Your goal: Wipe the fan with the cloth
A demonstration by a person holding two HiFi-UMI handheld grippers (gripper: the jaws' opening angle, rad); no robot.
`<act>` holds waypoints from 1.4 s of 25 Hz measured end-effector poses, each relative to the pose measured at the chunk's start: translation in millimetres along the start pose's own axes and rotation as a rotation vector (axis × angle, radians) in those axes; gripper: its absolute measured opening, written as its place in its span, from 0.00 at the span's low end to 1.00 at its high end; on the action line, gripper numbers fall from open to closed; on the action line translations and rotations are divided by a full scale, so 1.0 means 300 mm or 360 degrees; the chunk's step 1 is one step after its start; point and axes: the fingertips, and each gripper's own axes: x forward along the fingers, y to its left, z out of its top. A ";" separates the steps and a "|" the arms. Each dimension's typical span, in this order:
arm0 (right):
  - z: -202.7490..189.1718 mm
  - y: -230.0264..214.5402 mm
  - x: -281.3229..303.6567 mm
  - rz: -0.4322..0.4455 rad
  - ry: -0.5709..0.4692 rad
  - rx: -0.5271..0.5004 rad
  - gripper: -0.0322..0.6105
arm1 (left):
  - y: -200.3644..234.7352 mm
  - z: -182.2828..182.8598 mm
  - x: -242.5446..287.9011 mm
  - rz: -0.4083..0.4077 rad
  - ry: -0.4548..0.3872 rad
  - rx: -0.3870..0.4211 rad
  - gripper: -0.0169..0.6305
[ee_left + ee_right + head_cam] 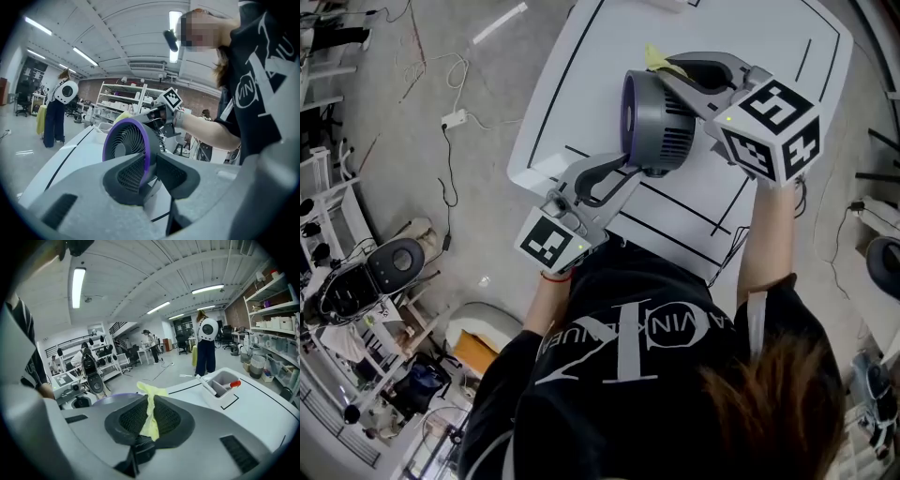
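A grey fan point(661, 127) with a purple front rim stands on the white table point(600, 47). My left gripper point(626, 171) is shut on the fan's lower body from the near side. In the left gripper view the fan point(125, 140) sits between the dark pads and my left gripper point(151, 165) clamps it. My right gripper point(677, 67) reaches over the top of the fan, shut on a yellow cloth point(657, 58). The cloth point(151, 413) hangs pinched between the right gripper point(149, 422) pads, just above the fan's purple rim point(105, 399).
A white divided tray point(226, 382) with a red-tipped pen stands on the table beyond the fan. Black lines mark the tabletop. Cables and equipment lie on the floor point(441, 112) to the left. A person point(206, 347) stands further off, near shelves.
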 end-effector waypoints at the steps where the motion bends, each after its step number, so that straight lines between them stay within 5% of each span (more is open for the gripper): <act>1: 0.005 0.009 0.007 0.0014 0.0007 0.0001 0.10 | 0.011 0.002 -0.006 -0.0001 -0.0007 0.0002 0.17; 9: 0.038 0.037 0.030 -0.0074 0.0054 -0.0109 0.10 | 0.085 0.012 -0.019 0.0034 0.0006 0.0003 0.17; 15: 0.001 0.082 -0.049 -0.0226 0.0033 -0.0196 0.10 | 0.013 -0.010 -0.009 0.0063 0.0025 0.0035 0.17; 35: -0.045 0.152 -0.112 -0.0404 0.0039 -0.0335 0.10 | 0.015 -0.017 -0.007 0.0165 0.0029 0.0068 0.17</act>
